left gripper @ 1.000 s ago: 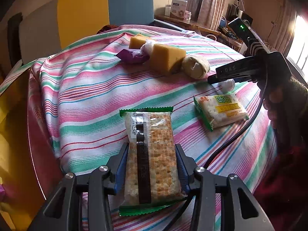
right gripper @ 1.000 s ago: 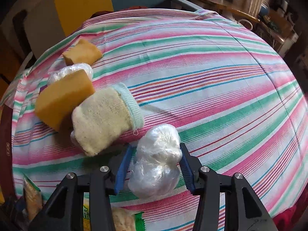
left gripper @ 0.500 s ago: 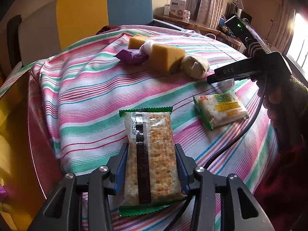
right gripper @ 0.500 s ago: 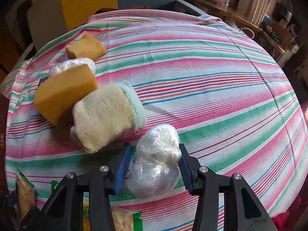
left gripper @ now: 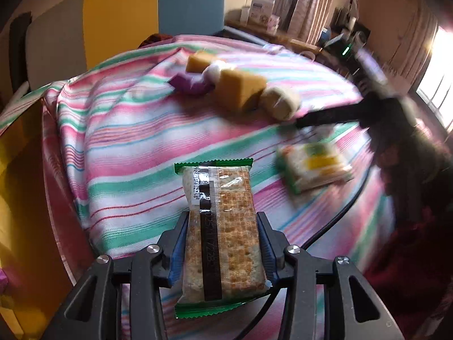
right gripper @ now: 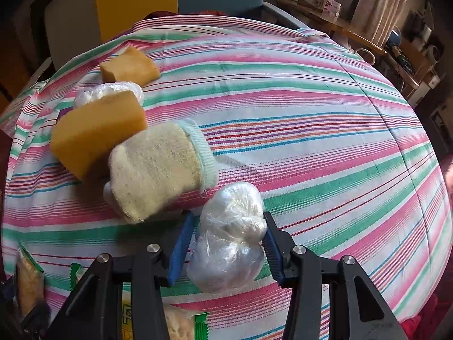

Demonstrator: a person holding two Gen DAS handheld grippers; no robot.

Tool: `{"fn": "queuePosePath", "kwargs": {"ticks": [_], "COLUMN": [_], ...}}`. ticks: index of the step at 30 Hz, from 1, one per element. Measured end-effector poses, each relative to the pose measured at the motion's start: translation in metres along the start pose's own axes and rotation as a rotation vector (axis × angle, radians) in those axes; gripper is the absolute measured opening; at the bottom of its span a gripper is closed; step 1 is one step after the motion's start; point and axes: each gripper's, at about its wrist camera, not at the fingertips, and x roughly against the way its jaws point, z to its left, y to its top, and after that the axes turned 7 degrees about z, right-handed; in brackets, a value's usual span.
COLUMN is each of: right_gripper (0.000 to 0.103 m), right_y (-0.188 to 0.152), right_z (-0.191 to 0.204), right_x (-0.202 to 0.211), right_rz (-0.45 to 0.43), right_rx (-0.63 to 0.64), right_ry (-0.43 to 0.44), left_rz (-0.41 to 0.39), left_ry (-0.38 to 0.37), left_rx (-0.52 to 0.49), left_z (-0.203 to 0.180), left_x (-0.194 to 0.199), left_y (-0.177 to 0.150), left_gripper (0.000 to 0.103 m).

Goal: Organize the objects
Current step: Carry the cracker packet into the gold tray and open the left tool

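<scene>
My left gripper [left gripper: 222, 245] is shut on a green-edged cracker packet [left gripper: 222, 226] and holds it above the striped tablecloth [left gripper: 127, 147]. My right gripper [right gripper: 228, 243] is shut on a crumpled clear plastic bag [right gripper: 229, 238], just right of a rolled cream sock [right gripper: 155, 167]. Behind the sock lie a large yellow sponge [right gripper: 96, 130], another plastic bag [right gripper: 110, 92] and a small yellow sponge [right gripper: 128, 66]. In the left wrist view the right gripper [left gripper: 339, 114] shows blurred at the right, above a second cracker packet [left gripper: 314, 167].
A purple wrapper [left gripper: 189, 85] lies beside the sponges. A black cable [left gripper: 339, 215] runs over the table's right edge. A yellow and blue chair back [left gripper: 153, 8] stands behind the table. A cluttered shelf [right gripper: 354, 14] is at the back right.
The left gripper has moved with the cracker packet, blurring its view. The right gripper has advanced slightly toward the sock with the plastic bag still held.
</scene>
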Motion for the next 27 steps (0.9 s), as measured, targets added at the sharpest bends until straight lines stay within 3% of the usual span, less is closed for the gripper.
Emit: {"fn": "queuePosePath", "kwargs": {"ticks": [3,6,7,9,12,17,19,27], "right_gripper": [0.049,0.049,0.049,0.049,0.049,0.048,0.048,0.048], "right_y": [0.002,0.005,0.004,0.004,0.004,0.003,0.004,0.003], "right_z": [0.002,0.002,0.003,0.004,0.004,0.004,0.003,0.004], "right_x": [-0.003,-0.004,-0.004,-0.004,-0.003,-0.003,-0.003,-0.002], "right_rz": [-0.001,-0.001,-0.002,-0.003,-0.003,-0.005,-0.005,-0.007], "right_rx": [0.001,0.000,0.004,0.008,0.011,0.013,0.013,0.012], "right_ry": [-0.001,-0.001,-0.005,-0.011,-0.015,-0.016,-0.015,-0.019], "left_rz": [-0.060,-0.140,-0.174,-0.223,-0.255,-0.242,-0.239,-0.197], "left_ry": [-0.054,-0.074,-0.058,0.011,0.085,0.183,0.214,0.239], "left_rx": [0.028,0.129,0.156,0.204,0.322,0.485,0.520,0.537], "left_z": [0.008,0.041,0.056,0.087,0.143,0.217,0.230,0.233], "left_x": [0.035,0.080,0.096,0.119,0.137,0.138,0.137,0.132], "left_y": [0.004,0.010,0.011,0.013,0.015,0.002,-0.008,-0.041], "left_gripper": [0.045,0.045,0.045,0.027,0.027,0.022,0.022,0.022]}}
